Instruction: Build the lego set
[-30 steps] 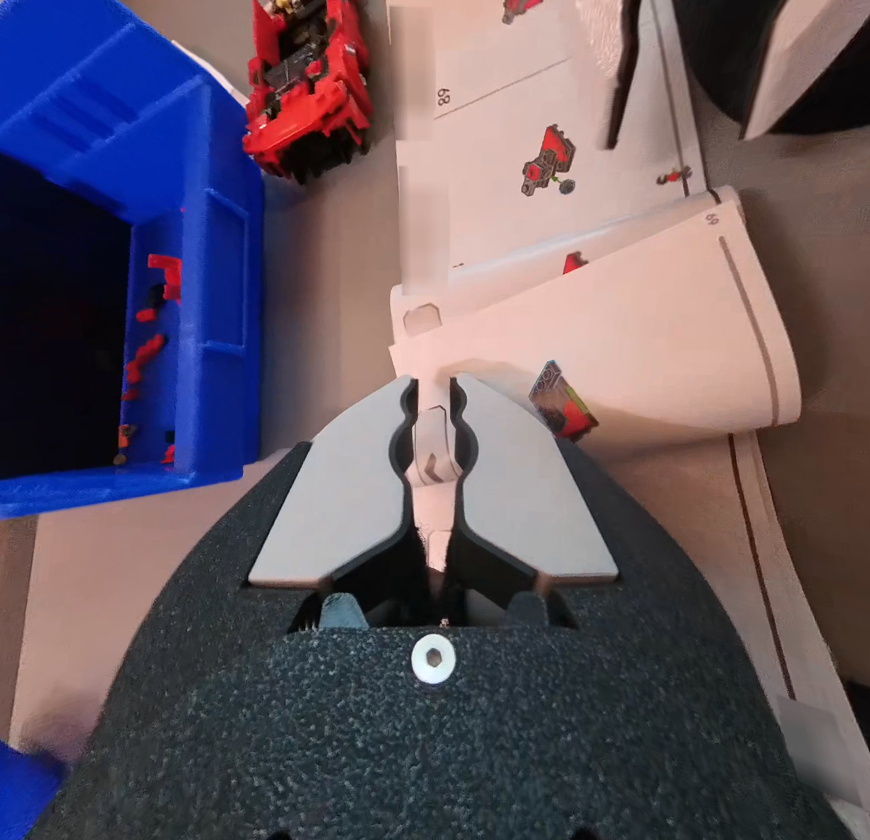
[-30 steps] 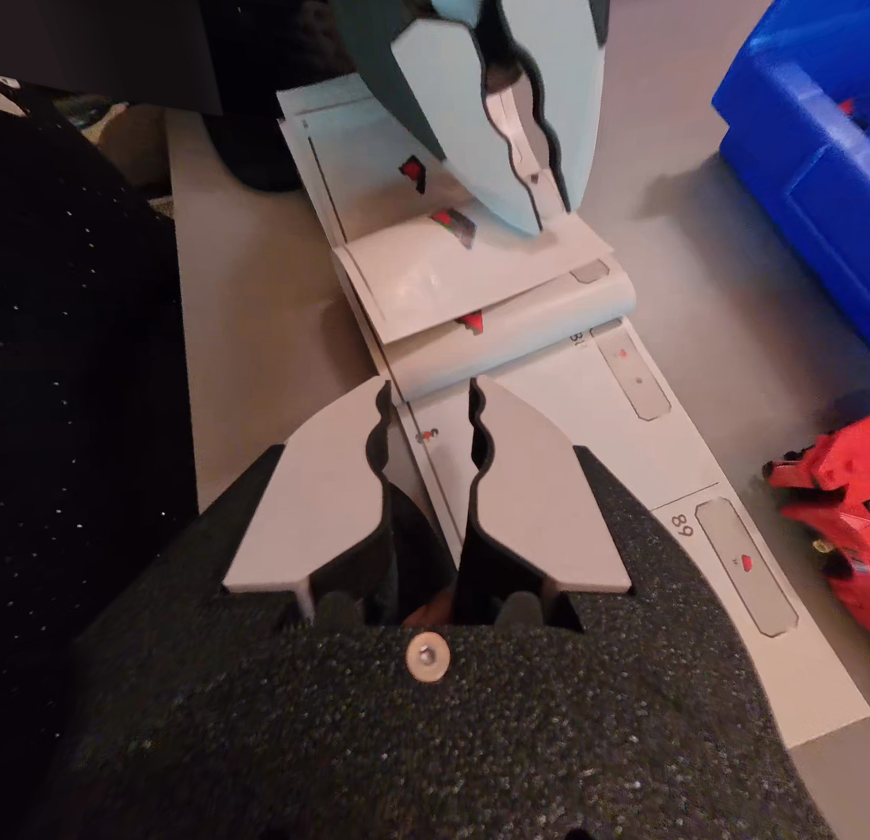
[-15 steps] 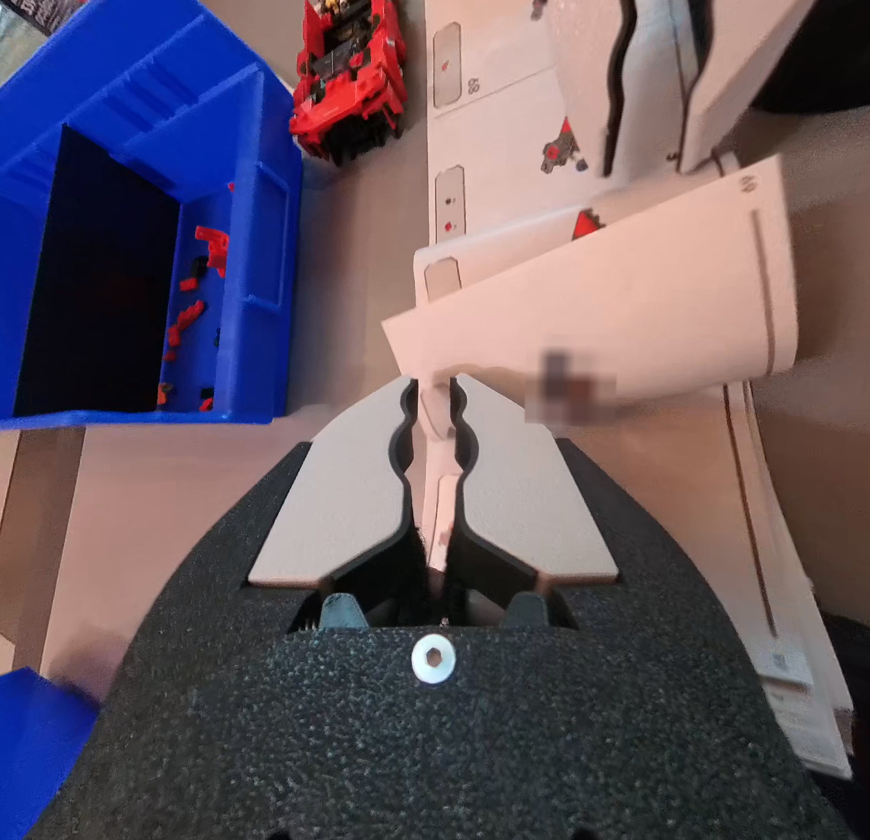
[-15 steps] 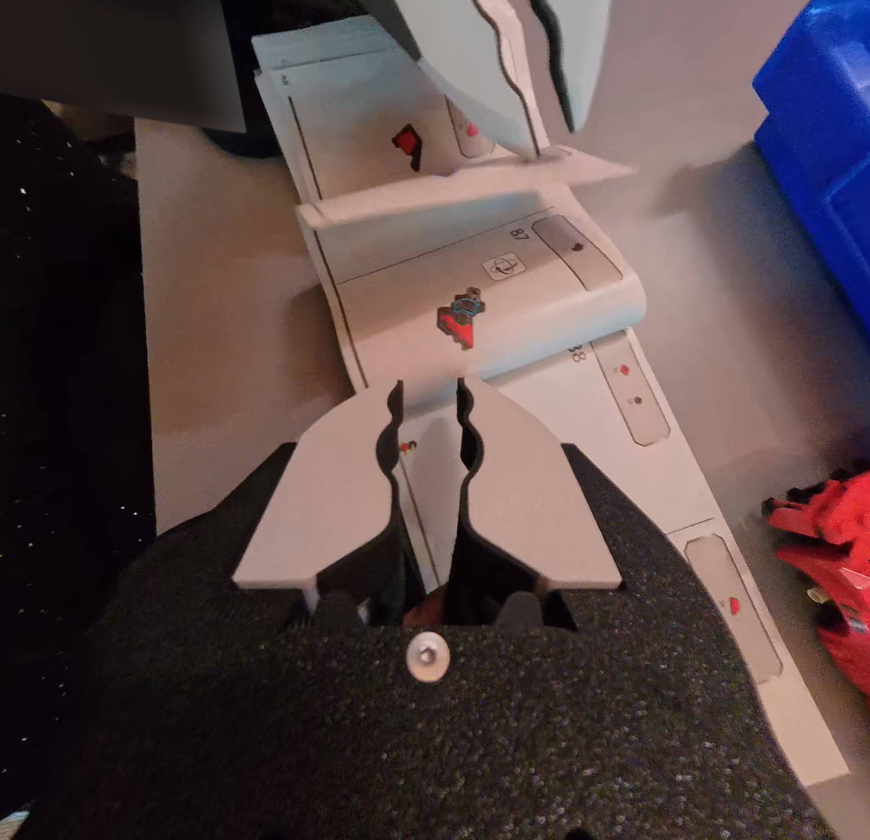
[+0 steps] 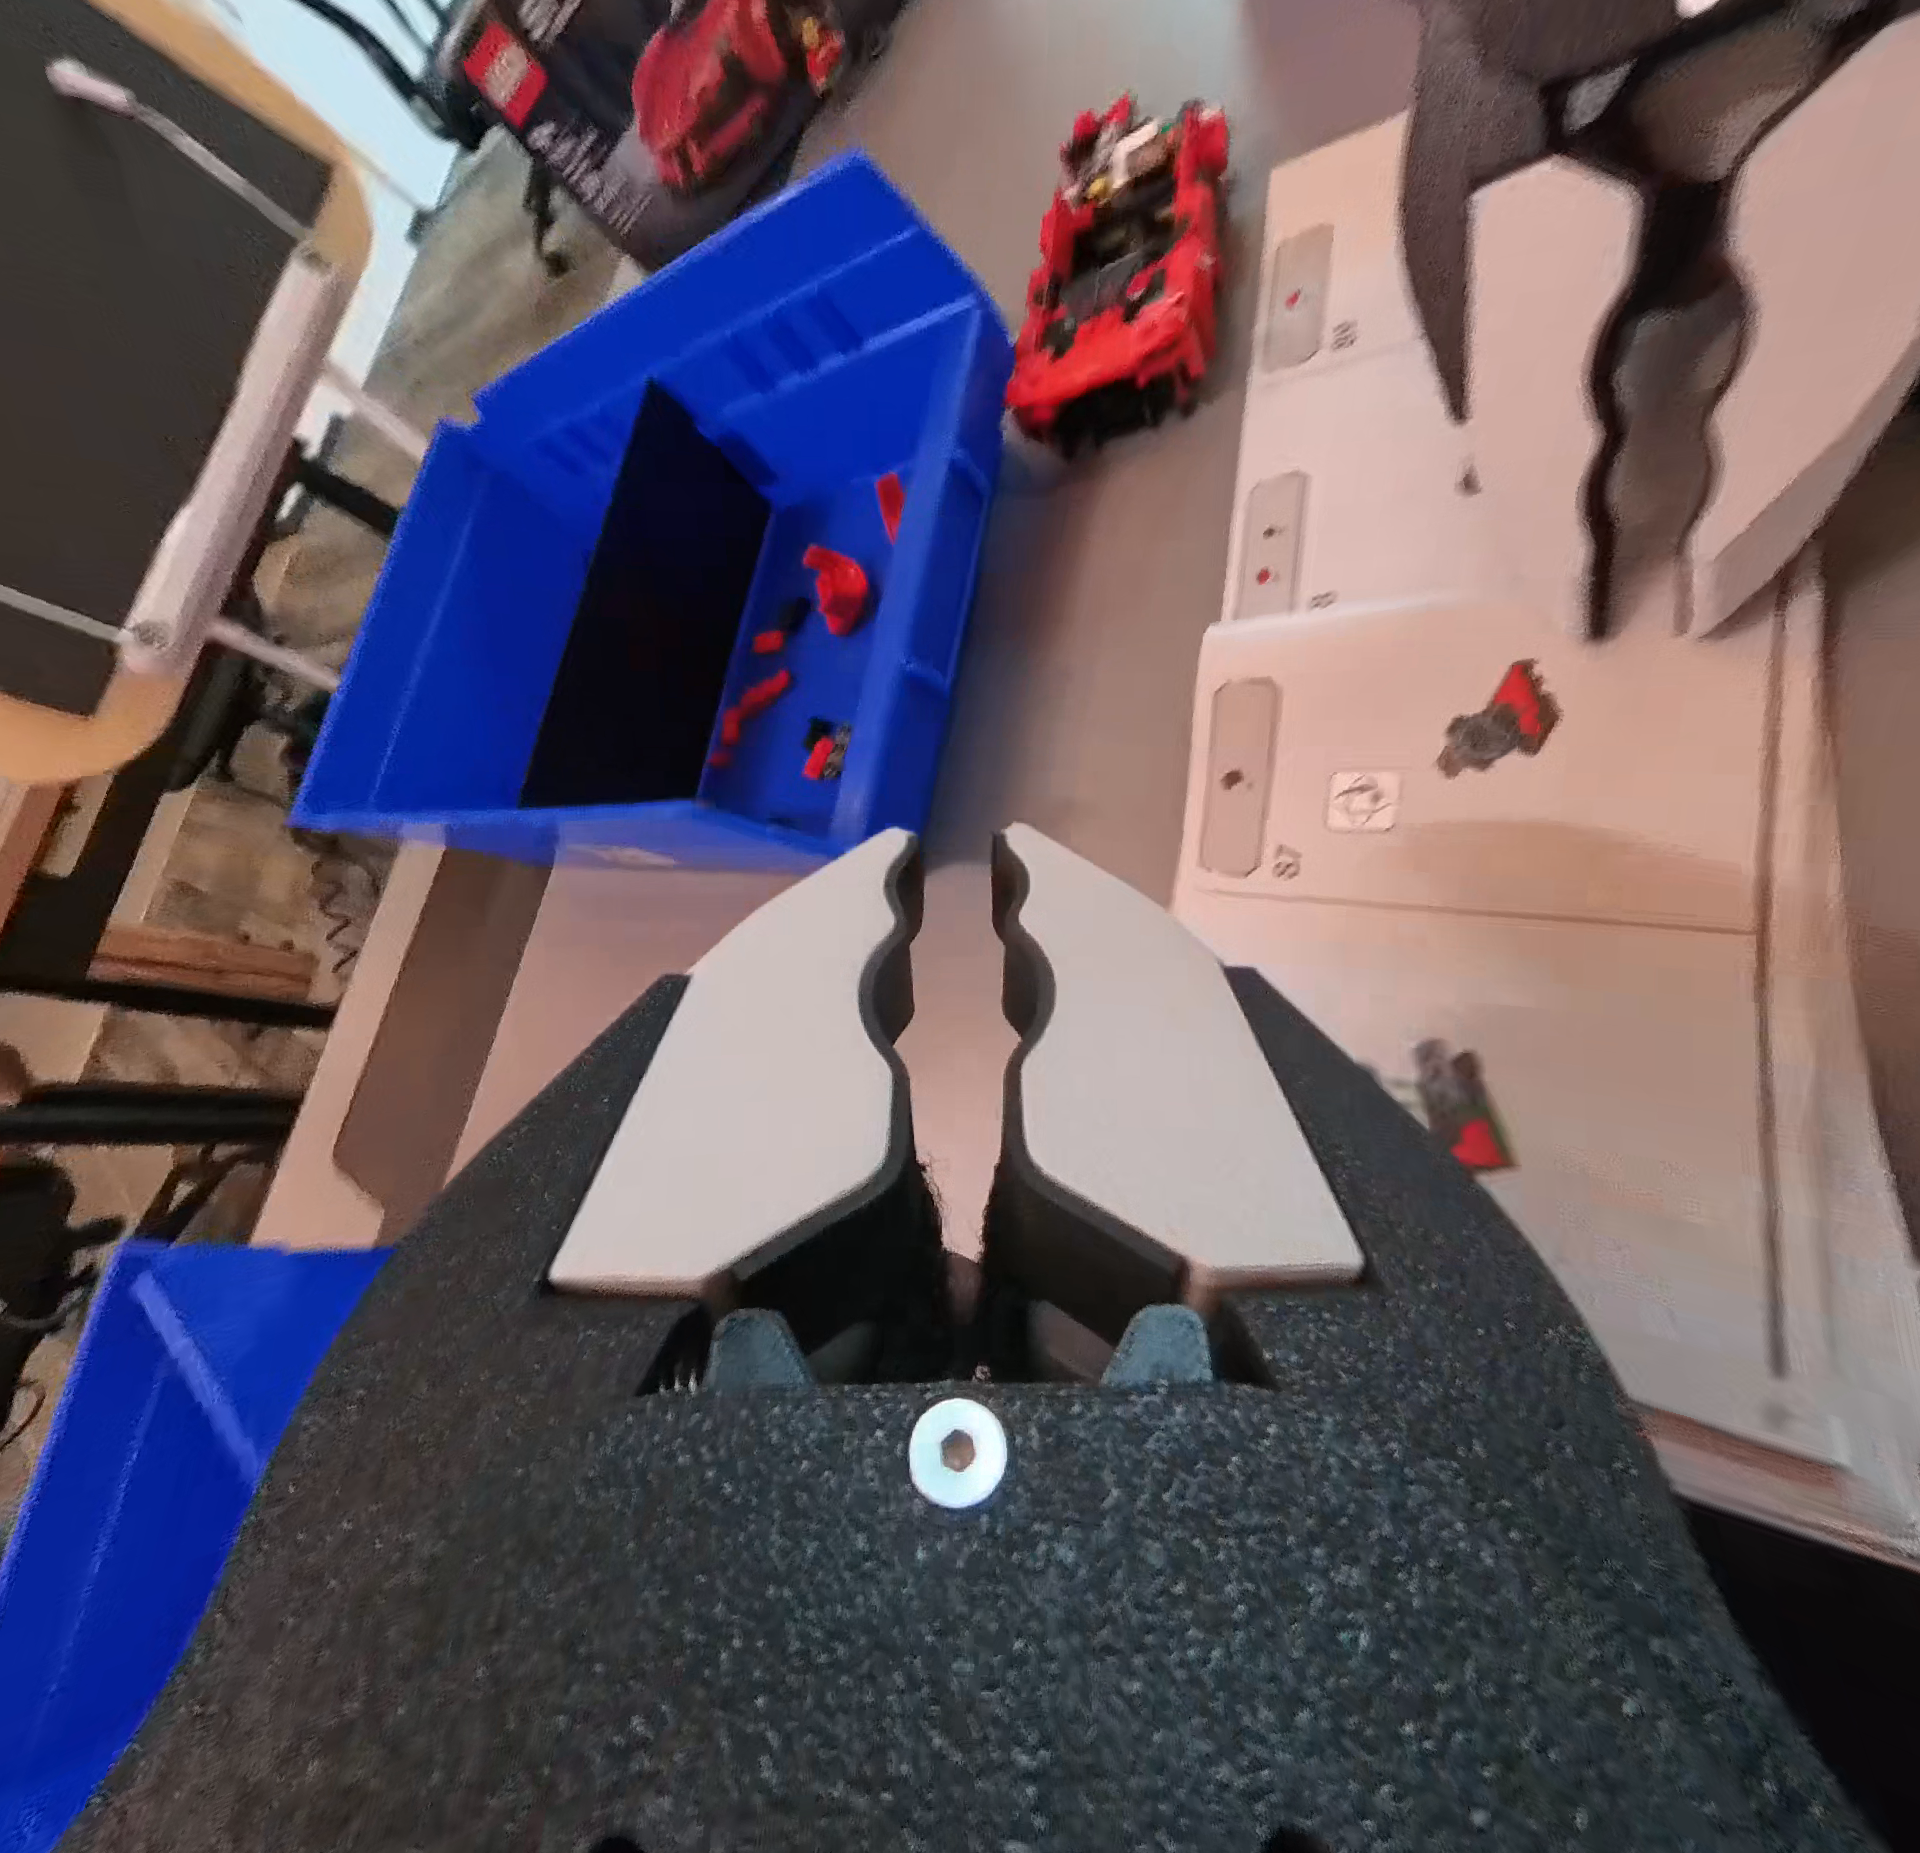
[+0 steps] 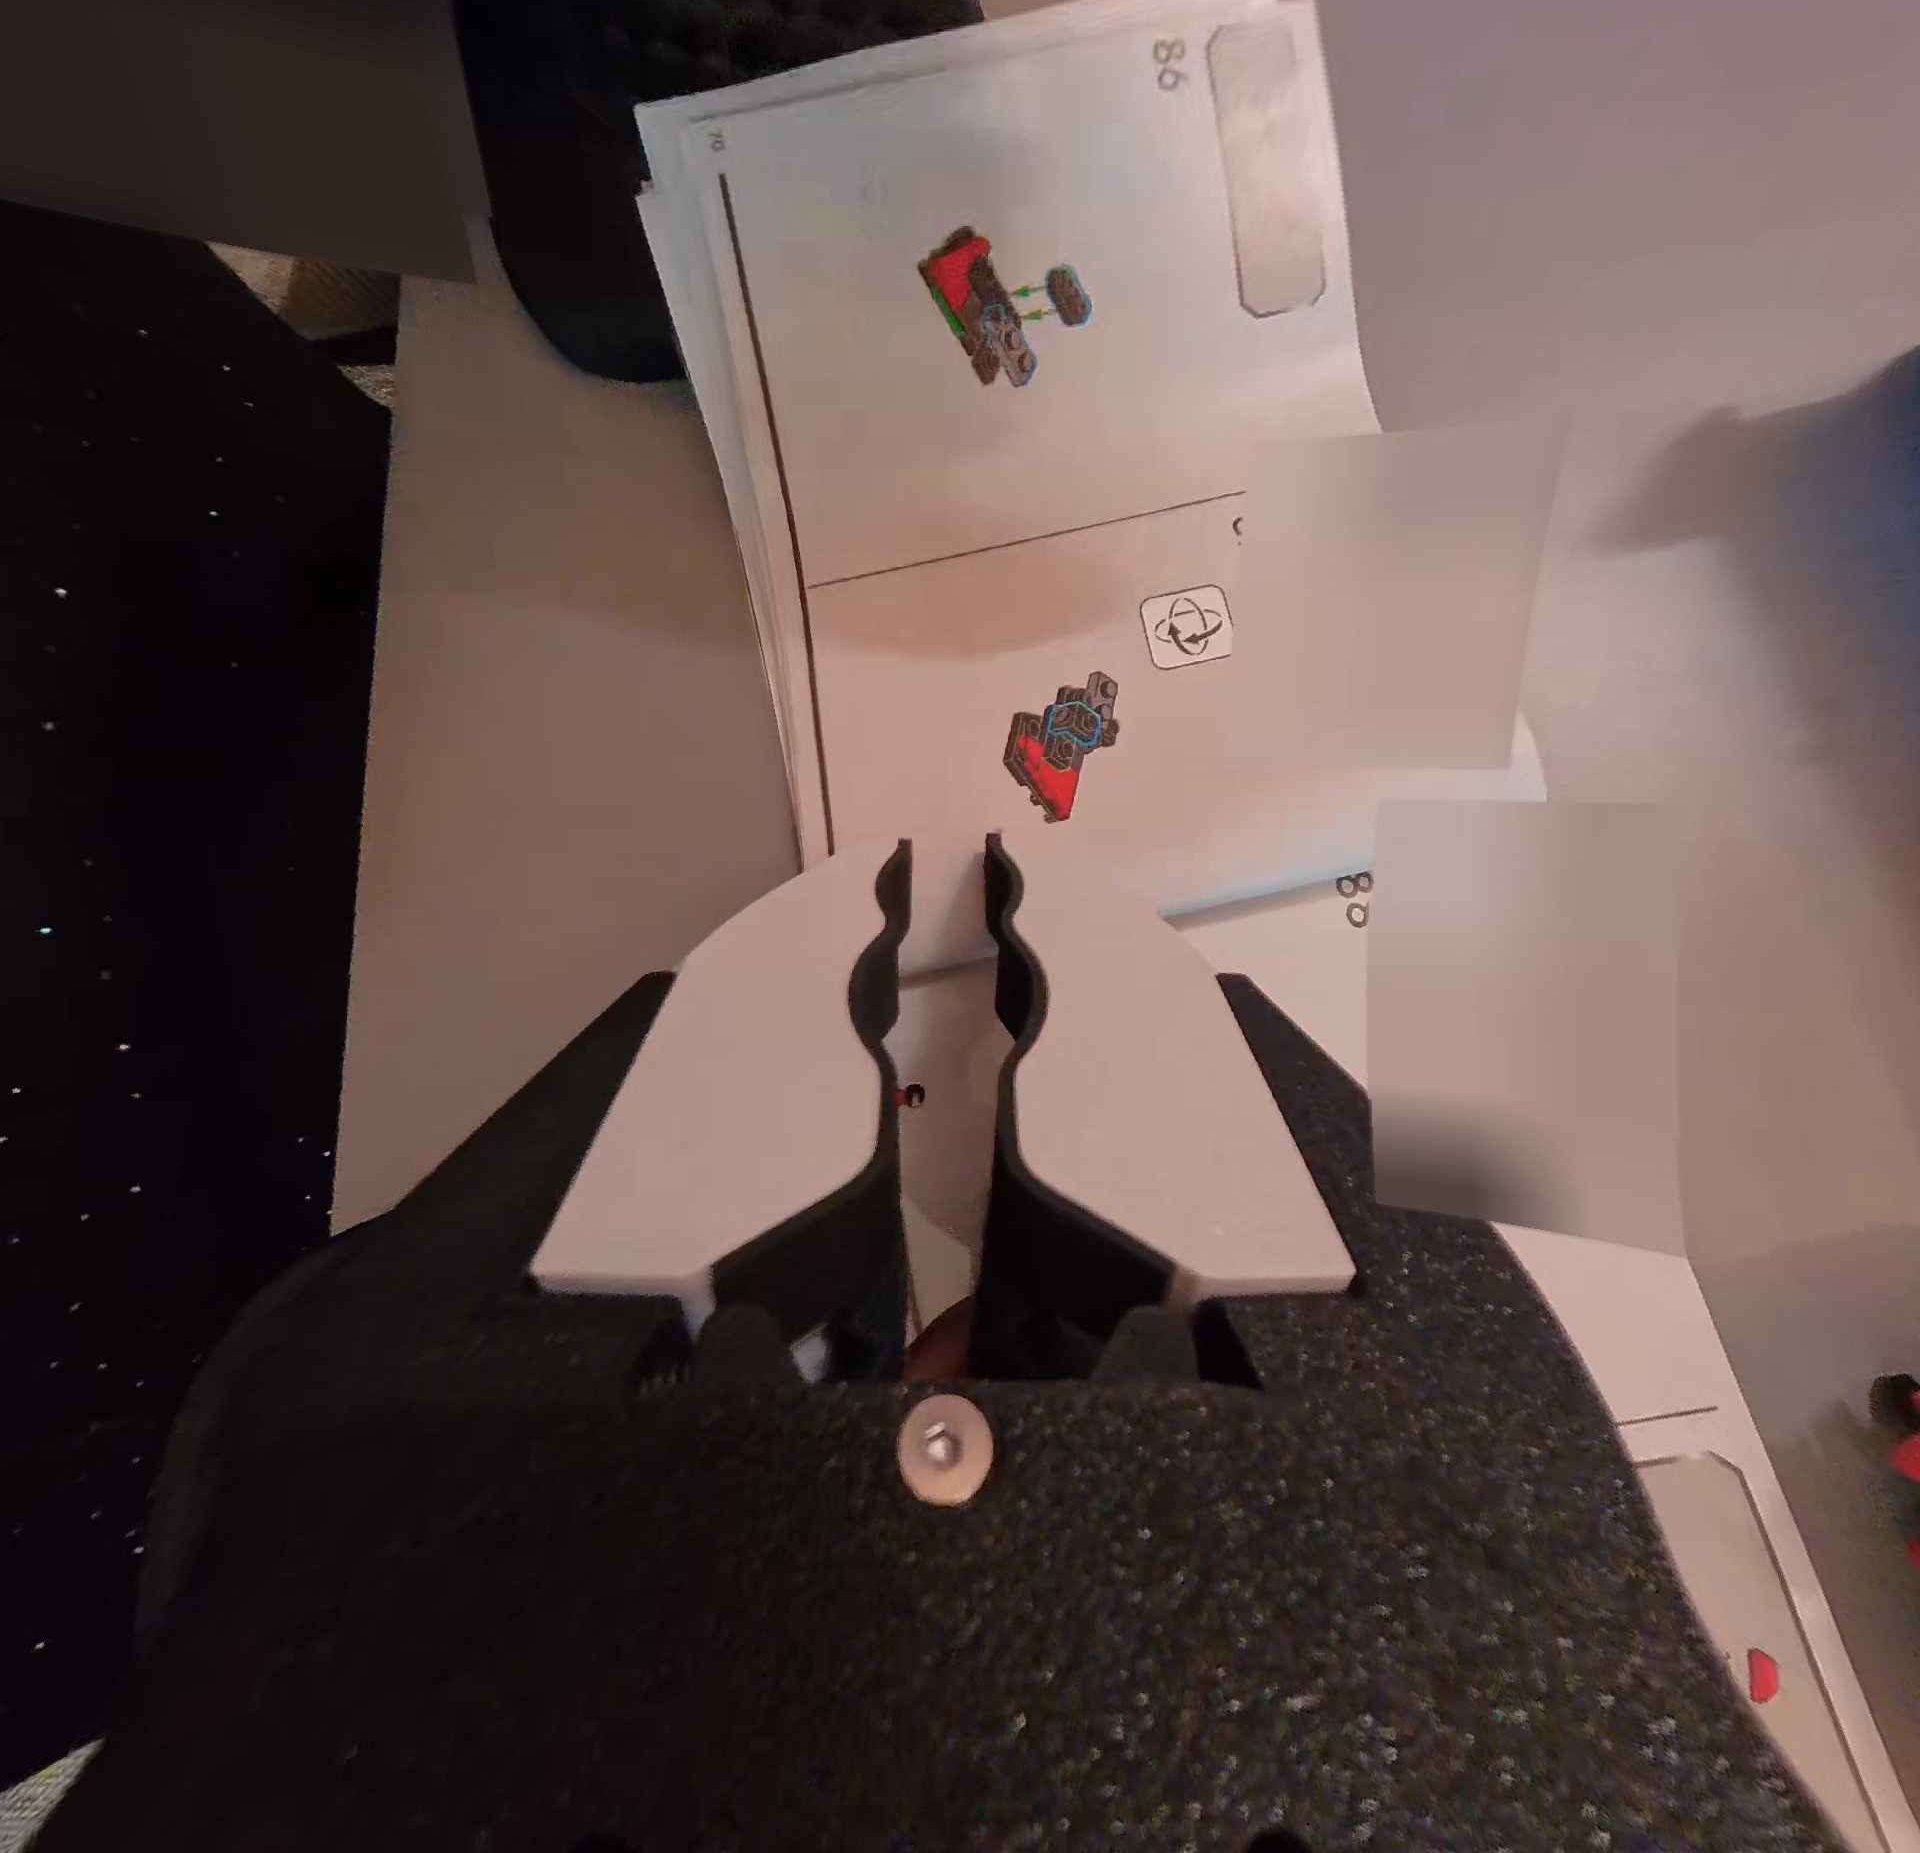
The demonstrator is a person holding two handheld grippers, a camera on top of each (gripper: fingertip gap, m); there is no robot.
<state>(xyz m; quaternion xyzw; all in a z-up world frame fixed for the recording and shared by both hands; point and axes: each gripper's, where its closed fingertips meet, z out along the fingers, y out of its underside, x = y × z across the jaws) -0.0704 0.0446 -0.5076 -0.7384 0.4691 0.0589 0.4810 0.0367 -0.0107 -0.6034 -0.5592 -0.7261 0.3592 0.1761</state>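
Note:
The open instruction booklet (image 5: 1455,868) lies flat on the table, right of my left gripper (image 5: 956,847). That gripper is slightly open and empty, raised above the table between the booklet and a blue bin (image 5: 468,660) with several small red and black bricks (image 5: 831,598). The partly built red Lego car (image 5: 1122,276) stands beyond the bin. My right gripper (image 6: 943,847) hovers low over the booklet (image 6: 987,453), narrowly open and empty. It also shows in the left wrist view (image 5: 1642,619), above the booklet's far pages.
A Lego set box (image 5: 644,68) stands at the table's far edge. A second blue bin (image 5: 135,1440) sits at the near left. A dark object (image 6: 582,193) rests past the booklet's end. The table edge (image 6: 353,868) and a dark floor lie to the left in the right wrist view. My hands' fingertips stand some 15 cm from each other.
My left gripper has let go of the booklet page and pulled up and back. The turned page now lies flat. My right gripper has moved forward over the booklet.

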